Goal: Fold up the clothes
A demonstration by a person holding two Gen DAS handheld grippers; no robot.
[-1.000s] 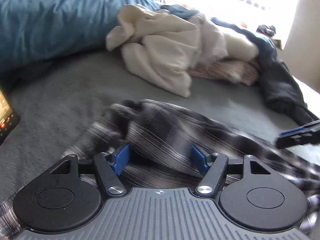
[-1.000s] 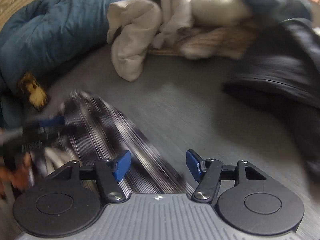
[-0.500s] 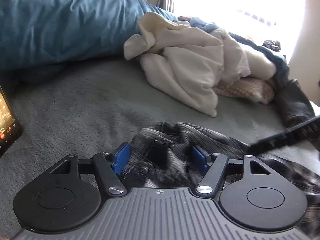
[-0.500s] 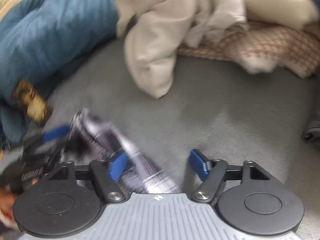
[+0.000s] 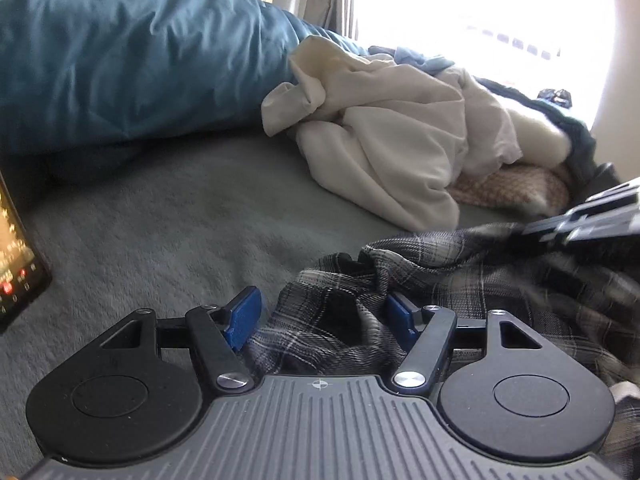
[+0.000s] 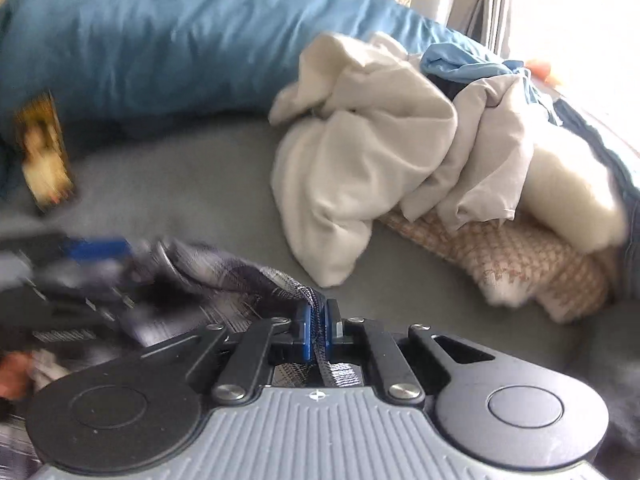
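While the grey blanket [image 5: 168,216] covered the bed from near to far, a blue duvet [image 5: 120,48] was bunched along the far left and a heap of cream clothes [image 5: 384,136] sat on a tan knitted piece [image 6: 512,264] at the far right. Nearer, the plaid shirt [image 5: 460,276] lay rumpled and unfolded on the blanket, stretched between the two tools, with its bulk to the right in the left wrist view and to the left in the right wrist view. A phone [image 5: 16,264] rested at the near left edge. The right gripper [image 6: 318,320] had its fingers clenched on a bunched edge of the shirt, the cloth running through them. The left gripper [image 5: 322,312] had its fingers spread apart, a fold of the shirt lying loosely between them but not pinched. Judging by its drape and deep creases, the shirt was light, soft and limp, so it would sag and slip unless held at two well-separated points. A seam, hem or collar edge looked the best place to take hold, since a pinch in mid-panel would only gather a wad.
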